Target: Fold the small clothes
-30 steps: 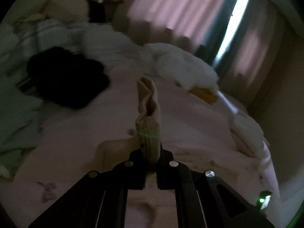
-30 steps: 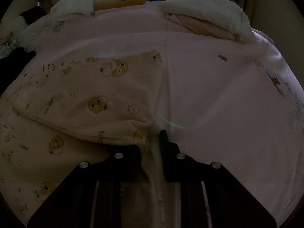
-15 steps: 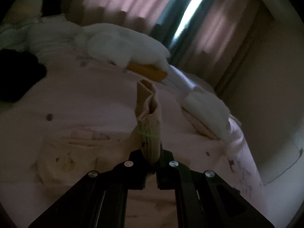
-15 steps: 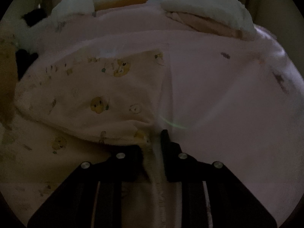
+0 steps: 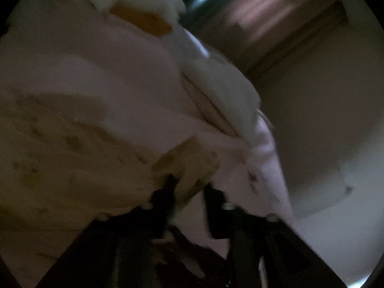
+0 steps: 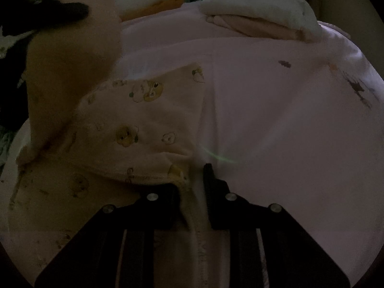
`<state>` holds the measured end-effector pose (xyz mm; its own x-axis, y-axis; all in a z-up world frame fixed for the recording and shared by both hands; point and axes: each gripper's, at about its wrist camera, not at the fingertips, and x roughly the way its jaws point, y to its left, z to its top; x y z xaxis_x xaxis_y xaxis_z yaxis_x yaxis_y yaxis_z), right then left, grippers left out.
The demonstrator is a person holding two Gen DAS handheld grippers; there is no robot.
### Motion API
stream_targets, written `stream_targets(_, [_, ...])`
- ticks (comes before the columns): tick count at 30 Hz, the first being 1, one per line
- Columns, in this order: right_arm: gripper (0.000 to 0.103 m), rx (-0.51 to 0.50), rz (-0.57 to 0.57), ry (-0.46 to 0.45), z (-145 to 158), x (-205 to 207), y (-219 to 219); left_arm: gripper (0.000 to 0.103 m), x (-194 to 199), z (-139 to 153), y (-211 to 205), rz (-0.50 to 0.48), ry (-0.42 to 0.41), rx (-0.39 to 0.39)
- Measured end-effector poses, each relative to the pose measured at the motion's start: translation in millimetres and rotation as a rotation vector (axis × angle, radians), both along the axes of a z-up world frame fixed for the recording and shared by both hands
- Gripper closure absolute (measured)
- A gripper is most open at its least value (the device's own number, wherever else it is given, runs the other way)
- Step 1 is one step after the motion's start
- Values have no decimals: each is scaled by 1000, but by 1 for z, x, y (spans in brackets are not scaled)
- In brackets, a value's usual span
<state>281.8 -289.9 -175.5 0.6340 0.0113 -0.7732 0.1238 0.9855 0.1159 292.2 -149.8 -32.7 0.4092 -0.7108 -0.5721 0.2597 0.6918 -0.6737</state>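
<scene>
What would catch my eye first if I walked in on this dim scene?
Probably the cream baby garment printed with yellow cartoon animals, spread left of centre on the pale pink bedsheet, its near edge pinched in the right gripper. Next, the folded white and peach cloth pile at the bed's far edge. At upper left a blurred cream sleeve swings across.

Both wrist views close over bed (image 6: pixel 276 124), angled down along own fingers. Shared: printed garment (image 6: pixel 148 129), white folded pile (image 5: pixel 223 88) at far edge.
</scene>
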Motion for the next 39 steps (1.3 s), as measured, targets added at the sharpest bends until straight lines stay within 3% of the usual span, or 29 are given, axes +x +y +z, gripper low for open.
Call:
stream_targets(1, [81, -6, 0, 1, 0, 0, 1, 55, -1, 2, -2, -22, 3, -17])
stream_targets(5, [81, -3, 0, 0, 0, 1, 2, 49, -14, 25, 7, -59, -53, -71])
stream_targets(10, [81, 2, 0, -1, 0, 0, 2, 39, -29, 50, 30, -52, -96, -6])
stream_targets(13, [81, 20, -2, -2, 0, 0, 0, 39, -49, 58, 52, -28, -140, 118])
stream_targets(18, [81, 99, -5, -11, -2, -2, -10, 29, -90, 33, 106, 70, -181, 356])
stream_targets(20, [81, 119, -5, -14, -2, -4, -12, 29, -109, 13, 134, 96, -150, 445])
stream_targets(22, [81, 120, -1, -7, -1, -5, -11, 29, -125, -4, 161, 144, -99, 478])
stream_targets(29, [81, 34, 76, 40, 7, -32, 1, 29, -166, -39, 225, 228, 59, 478])
stream_targets(31, [80, 94, 95, 40, 7, -56, -7, 29, -180, -46, 236, 230, 96, 443])
stream_targets(34, [81, 184, 91, 41, 7, -92, -19, 29, -206, -61, 249, 194, 147, 332])
stream_targets(39, [79, 255, 95, 48, 7, -150, -23, 29, -228, -60, 245, 97, 112, 323])
